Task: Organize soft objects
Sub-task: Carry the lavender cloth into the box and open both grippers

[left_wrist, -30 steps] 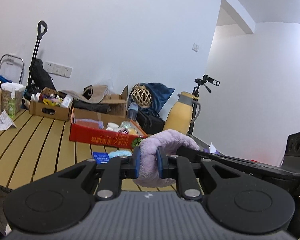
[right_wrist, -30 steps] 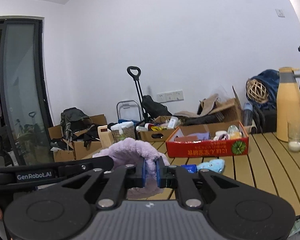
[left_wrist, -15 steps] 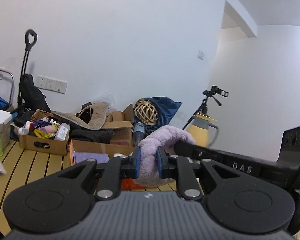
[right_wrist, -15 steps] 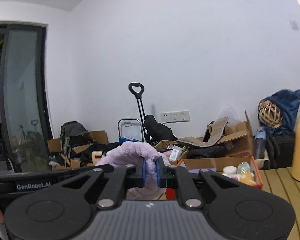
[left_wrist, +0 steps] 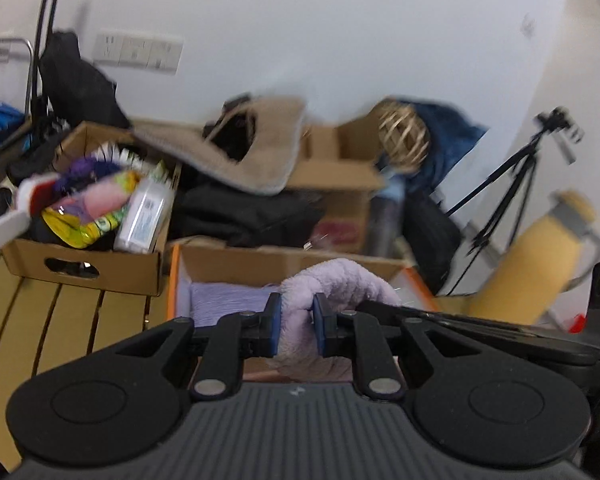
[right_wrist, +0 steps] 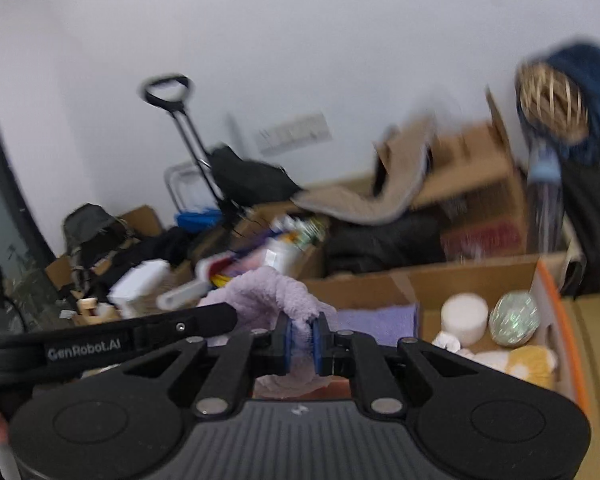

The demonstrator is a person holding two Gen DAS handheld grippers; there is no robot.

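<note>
Since the earlier frames both hands have swept in toward the orange-rimmed box [left_wrist: 404,270], which now fills the lower middle of each view.

Left wrist view: the left gripper [left_wrist: 296,330] has its blue-padded fingers [left_wrist: 273,326] nearly closed on the fluffy lilac towel [left_wrist: 340,280], which arches toward 2 o'clock over the other gripper's black arm. Just beyond, a folded purple cloth [left_wrist: 228,304] lies inside the box. At 9 o'clock a brown carton [left_wrist: 80,266] of packets sits on the slatted desk [left_wrist: 40,320].

Right wrist view: the right gripper [right_wrist: 300,338] pinches the same towel [right_wrist: 268,288], fingers [right_wrist: 318,338] almost together. The arm at 9 o'clock reads "GenRobot.AI" [right_wrist: 84,351]. The purple cloth [right_wrist: 376,318] lies in the box [right_wrist: 548,280] behind the towel.
</note>
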